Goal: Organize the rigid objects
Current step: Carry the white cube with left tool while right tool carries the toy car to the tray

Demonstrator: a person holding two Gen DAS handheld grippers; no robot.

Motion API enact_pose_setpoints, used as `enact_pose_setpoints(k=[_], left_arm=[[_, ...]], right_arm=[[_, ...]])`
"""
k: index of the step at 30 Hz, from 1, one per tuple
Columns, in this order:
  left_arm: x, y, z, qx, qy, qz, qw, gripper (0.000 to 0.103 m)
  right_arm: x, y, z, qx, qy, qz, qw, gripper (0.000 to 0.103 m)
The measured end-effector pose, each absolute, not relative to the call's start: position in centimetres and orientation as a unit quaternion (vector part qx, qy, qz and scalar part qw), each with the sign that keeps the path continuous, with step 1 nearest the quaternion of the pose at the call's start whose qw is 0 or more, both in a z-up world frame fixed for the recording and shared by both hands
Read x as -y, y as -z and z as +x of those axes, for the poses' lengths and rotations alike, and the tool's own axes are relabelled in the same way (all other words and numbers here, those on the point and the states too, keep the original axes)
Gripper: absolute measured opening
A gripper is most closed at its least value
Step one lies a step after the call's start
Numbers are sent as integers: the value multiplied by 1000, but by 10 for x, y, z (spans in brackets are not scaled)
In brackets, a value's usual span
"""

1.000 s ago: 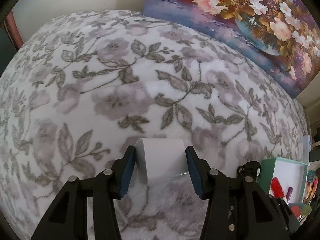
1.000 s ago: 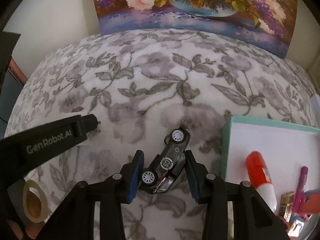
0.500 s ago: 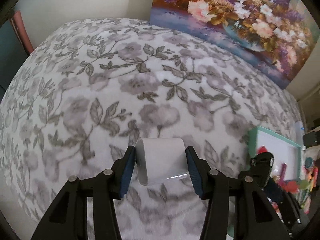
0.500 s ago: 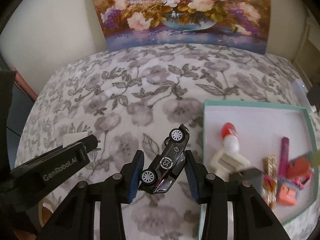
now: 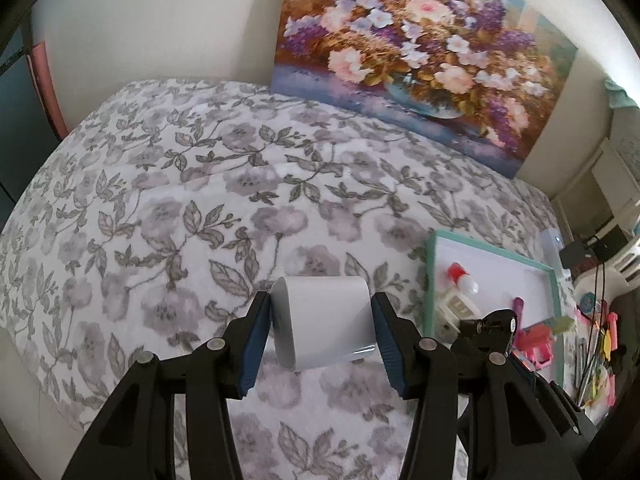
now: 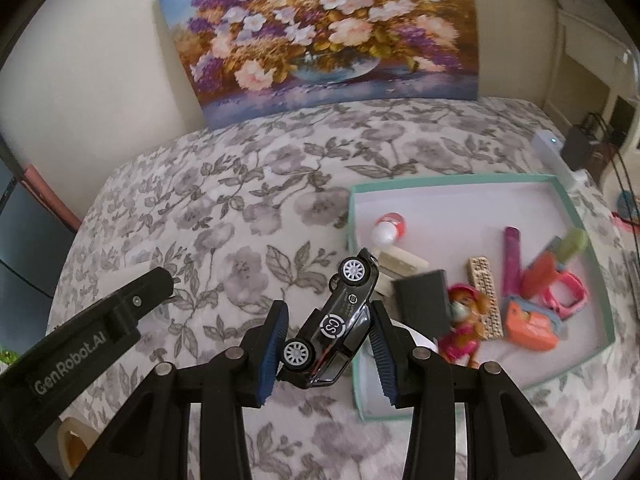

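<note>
Black toy car (image 6: 338,322), rigid, light and glossy, clamped tilted by its flanks in right gripper (image 6: 328,344) beside teal tray (image 6: 580,216); white box (image 5: 323,320), smooth and slippery, pinched across flat sides in left gripper (image 5: 320,338) above bedspread (image 5: 200,208)

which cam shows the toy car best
The right wrist view: the black toy car sits centre frame, tilted nose-up in the right gripper, wheels and roof marking clear. The left wrist view shows no car, only the right gripper's tip beside the white block that the left gripper holds.
</note>
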State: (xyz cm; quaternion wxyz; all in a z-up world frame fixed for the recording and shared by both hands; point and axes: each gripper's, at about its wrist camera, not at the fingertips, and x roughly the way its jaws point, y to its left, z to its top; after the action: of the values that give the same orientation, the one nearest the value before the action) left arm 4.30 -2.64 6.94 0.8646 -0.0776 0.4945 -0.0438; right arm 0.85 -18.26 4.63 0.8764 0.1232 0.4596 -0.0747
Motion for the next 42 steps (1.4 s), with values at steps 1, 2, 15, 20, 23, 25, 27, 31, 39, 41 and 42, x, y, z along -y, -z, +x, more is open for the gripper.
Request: enact_pose_setpoints(k=[1, 2, 15, 20, 23, 25, 27, 31, 39, 41, 42], left_arm=[[30, -71, 40, -492, 46, -75, 866, 52], [33, -73, 36, -490, 48, -74, 867, 52], [94, -61, 19, -513, 103, -42, 851, 52], [130, -55, 11, -518, 130, -4, 845, 52], [146, -50, 6, -524, 147, 8, 839, 52], [154, -47, 4, -528, 154, 15, 835, 52], [161, -44, 3, -531, 157, 23, 832, 52], [171, -38, 0, -538, 163, 34, 826, 52], [188, -27, -5, -552, 171, 60, 814, 52], [193, -24, -7, -551, 170, 74, 814, 53], [194, -23, -7, -551, 169, 78, 814, 53]], right_arm=[[185, -48, 4, -457, 77, 126, 877, 44], [188, -48, 0, -456, 77, 130, 877, 44], [254, -40, -20, -460, 122, 176, 862, 44], [286, -30, -27, -468, 150, 200, 848, 44], [305, -25, -31, -470, 156, 222, 840, 44], [314, -24, -35, -468, 165, 228, 838, 44], [324, -22, -38, -468, 176, 233, 834, 44], [336, -17, -42, -472, 182, 249, 826, 44], [342, -14, -45, -478, 186, 250, 821, 44], [342, -13, -44, -479, 185, 249, 821, 44], [341, -13, -44, -480, 184, 249, 821, 44]])
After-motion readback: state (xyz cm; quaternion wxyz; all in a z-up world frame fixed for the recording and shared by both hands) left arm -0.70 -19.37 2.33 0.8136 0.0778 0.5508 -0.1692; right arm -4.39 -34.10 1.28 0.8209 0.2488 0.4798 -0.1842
